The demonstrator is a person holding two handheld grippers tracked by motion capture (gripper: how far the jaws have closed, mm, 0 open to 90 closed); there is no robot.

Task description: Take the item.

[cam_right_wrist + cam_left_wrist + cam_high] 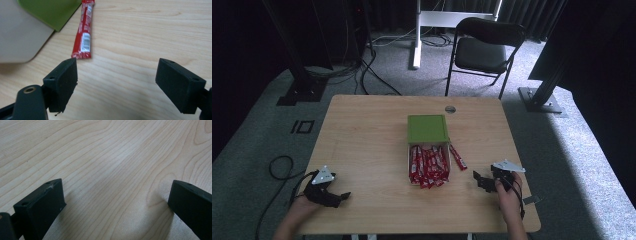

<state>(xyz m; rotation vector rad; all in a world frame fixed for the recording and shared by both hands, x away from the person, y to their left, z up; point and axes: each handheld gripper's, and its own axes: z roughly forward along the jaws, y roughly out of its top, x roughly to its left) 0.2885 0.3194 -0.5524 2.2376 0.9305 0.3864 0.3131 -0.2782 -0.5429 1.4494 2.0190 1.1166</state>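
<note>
Both idle, pre-grasp: right tool (pixel 116 77) spread wide, empty, loose red packet (pixel 83 32) just ahead-left. Left tool (pixel 116 202) likewise wide, empty. Next, probably: advance, straddle packet, close.

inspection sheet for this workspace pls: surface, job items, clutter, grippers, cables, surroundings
Surface: wooden table, bare grain, round grommet near the far edge.
Job's things: white box full of red packets; green lid lying over its far end; one loose packet on the table beside the box.
Clutter: nothing seen.
Grippers: left hand-held gripper open over bare wood; right hand-held gripper open, empty, aimed near the loose packet.
Cables: one looped on the floor left of the table; more by the far stands.
Surroundings: folding chair, grey carpet, dark curtains.
</note>
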